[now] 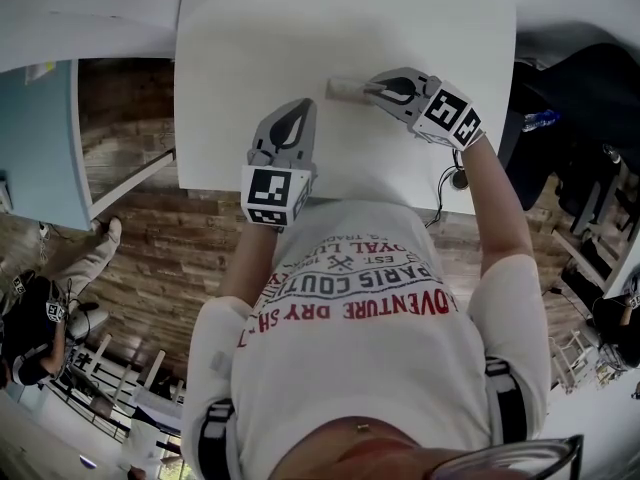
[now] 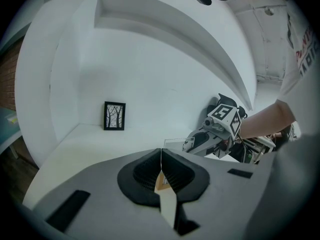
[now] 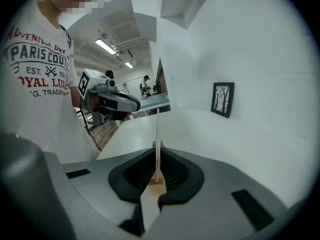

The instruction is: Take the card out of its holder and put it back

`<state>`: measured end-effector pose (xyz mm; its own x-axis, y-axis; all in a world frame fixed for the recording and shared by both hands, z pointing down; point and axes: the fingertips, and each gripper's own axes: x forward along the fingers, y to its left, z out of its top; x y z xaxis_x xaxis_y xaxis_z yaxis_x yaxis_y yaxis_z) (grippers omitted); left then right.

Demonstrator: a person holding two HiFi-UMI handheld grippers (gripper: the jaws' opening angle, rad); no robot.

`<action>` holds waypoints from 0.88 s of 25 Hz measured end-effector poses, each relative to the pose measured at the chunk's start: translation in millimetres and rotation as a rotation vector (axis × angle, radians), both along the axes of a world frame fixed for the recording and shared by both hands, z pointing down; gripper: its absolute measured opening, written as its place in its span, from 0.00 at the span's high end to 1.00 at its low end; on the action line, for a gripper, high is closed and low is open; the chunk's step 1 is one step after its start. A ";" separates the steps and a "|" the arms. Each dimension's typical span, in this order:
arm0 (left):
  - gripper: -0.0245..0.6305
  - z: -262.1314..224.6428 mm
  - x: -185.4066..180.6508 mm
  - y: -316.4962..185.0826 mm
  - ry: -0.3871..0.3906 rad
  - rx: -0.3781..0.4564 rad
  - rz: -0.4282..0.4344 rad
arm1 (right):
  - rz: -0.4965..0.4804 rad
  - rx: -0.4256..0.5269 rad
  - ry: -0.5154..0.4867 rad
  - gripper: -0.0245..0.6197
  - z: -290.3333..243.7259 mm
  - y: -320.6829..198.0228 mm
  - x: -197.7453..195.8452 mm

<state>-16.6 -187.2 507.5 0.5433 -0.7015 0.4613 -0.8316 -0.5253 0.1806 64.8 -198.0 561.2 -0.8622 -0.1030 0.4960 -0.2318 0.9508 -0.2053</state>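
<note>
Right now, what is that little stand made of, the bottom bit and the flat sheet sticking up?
The base looks like bare pale wood: tan and matte. The sheet standing in it seems clear plastic, maybe glass: you see straight through it.

Bright, even illumination; ceiling strip lights (image 3: 106, 46) at 10 o'clock; soft shadows on the white desk (image 1: 300, 28); fisheye vignetting at all edges.

A white table (image 1: 300, 28) fills the middle, above a floor of brown wood planks (image 1: 150, 258). A pale blue tabletop (image 1: 40, 138) lies to its left. A small black-framed picture of bare trees (image 2: 114, 116) stands at the foot of a white wall (image 2: 150, 74) — elsewhere, strip lights (image 3: 106, 46) glow on the ceiling.
</note>
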 end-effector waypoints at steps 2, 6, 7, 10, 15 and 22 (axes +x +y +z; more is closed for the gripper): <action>0.93 2.2 -0.9 1.4 -0.004 -0.005 0.003 | -0.011 0.000 -0.005 0.90 1.5 1.0 -0.4; 0.93 4.6 -4.0 2.6 -0.008 -0.013 0.003 | -0.025 0.003 -0.014 0.90 1.8 2.6 -0.4; 0.93 5.1 -5.2 2.8 -0.007 -0.015 0.002 | -0.030 0.004 -0.016 0.91 2.1 2.9 -0.9; 0.93 5.5 -7.3 2.6 -0.001 -0.020 -0.001 | -0.038 0.008 -0.017 0.91 2.3 2.0 -2.0; 0.93 2.7 -6.3 1.9 0.008 -0.021 0.005 | -0.051 0.019 -0.013 0.91 -4.4 3.4 -3.6; 0.93 1.6 -12.0 0.3 0.000 0.005 0.025 | -0.045 0.030 -0.042 0.91 -19.8 -0.8 -3.7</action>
